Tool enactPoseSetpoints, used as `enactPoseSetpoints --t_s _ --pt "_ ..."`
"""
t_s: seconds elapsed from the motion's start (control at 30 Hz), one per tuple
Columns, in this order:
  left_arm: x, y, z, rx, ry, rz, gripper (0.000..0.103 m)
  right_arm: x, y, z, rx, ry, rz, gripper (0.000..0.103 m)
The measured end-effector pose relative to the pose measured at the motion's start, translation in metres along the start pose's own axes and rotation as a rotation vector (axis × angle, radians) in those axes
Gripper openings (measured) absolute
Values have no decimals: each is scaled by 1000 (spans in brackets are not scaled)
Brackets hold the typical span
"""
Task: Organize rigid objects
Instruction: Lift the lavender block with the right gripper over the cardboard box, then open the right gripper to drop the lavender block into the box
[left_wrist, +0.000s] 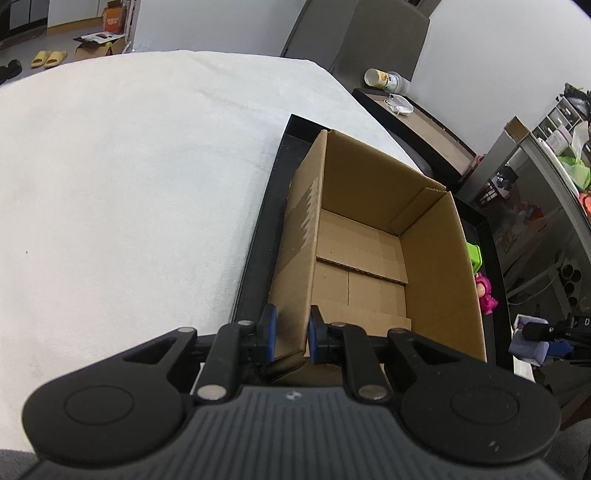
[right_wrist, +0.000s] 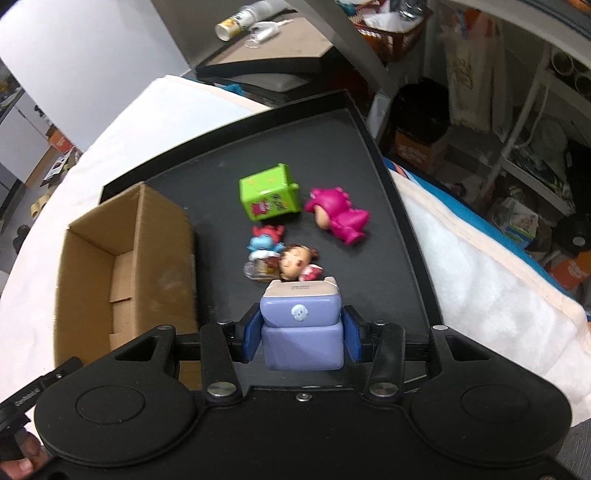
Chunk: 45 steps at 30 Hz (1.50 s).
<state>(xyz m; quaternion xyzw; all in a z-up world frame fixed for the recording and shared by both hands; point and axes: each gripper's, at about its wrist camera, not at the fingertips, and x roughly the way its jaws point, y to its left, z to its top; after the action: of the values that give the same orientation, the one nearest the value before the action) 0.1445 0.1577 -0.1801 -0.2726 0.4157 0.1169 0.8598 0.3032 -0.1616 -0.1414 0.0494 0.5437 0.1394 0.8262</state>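
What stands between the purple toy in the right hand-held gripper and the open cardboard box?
Nothing visible. The purple toy is clamped in the right hand-held gripper above the black tray; the cardboard box is open-topped, with only bare tray between.

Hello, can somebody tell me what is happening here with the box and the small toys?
A person is sorting small toys into a cardboard box that stands on a black tray. The left tongs are shut on the box's near wall. The right tongs grip a purple block-shaped toy above the tray. The box looks empty so far. A green cube toy, a pink dinosaur figure, a blue figure and a doll-faced figure lie on the tray.
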Motion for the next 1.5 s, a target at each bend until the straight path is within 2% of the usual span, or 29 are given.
enactPoseSetpoints --t_s 0.7,1.5 --pt "-2 4 1 -3 -2 -16 16 -19 90 17 -158 -41 67 44" --pt "-2 10 -1 -15 -12 -40 17 26 174 16 -304 6 132 44"
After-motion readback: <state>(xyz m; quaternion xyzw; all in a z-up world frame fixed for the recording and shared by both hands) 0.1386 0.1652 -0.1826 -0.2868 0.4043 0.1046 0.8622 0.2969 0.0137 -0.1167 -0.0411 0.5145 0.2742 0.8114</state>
